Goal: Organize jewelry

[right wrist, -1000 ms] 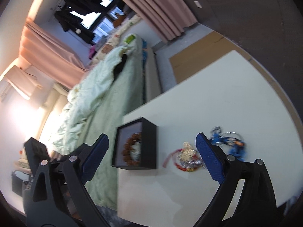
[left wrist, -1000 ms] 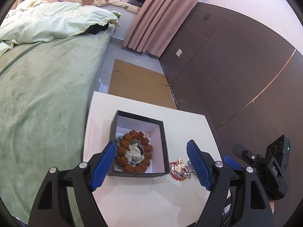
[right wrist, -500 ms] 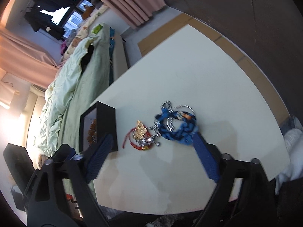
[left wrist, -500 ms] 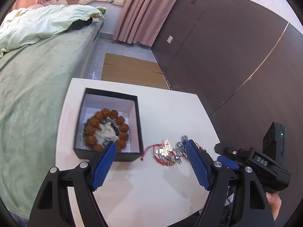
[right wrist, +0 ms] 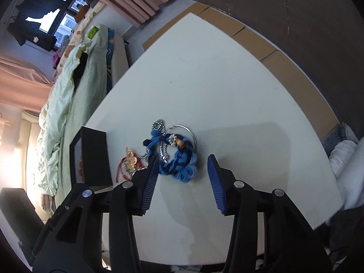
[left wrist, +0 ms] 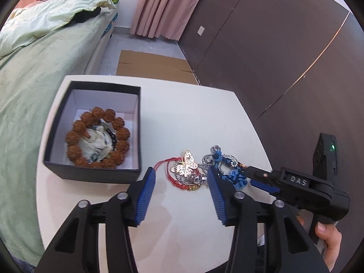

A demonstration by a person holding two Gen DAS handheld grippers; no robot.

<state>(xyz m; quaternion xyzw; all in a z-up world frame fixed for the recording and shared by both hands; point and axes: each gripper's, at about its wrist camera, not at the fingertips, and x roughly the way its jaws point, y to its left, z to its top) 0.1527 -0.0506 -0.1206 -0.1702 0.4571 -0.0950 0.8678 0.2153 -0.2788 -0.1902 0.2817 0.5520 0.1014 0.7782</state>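
A black open box [left wrist: 91, 174] on the white table [left wrist: 182, 118] holds a brown bead bracelet [left wrist: 97, 140]. Right of it lies a red cord piece with a silver butterfly charm [left wrist: 187, 168], then a blue braided bracelet with a metal ring [left wrist: 229, 170]. My left gripper [left wrist: 180, 183] is open, just short of the butterfly piece. My right gripper [right wrist: 182, 166] is open, its fingers either side of the blue bracelet [right wrist: 179, 157], and it shows in the left wrist view [left wrist: 257, 177]. The box also shows in the right wrist view [right wrist: 95, 157].
A bed with green covers [left wrist: 29, 72] runs along the table's left side. A dark wall [left wrist: 273, 45] stands on the right. Flat cardboard [left wrist: 154, 66] lies on the floor beyond the table. White cloth [right wrist: 348, 159] lies past the table's right edge.
Both grippers have moved closer to the jewelry pile. The left one swung right from the box toward the butterfly piece. The right one closed in on the blue bracelet.
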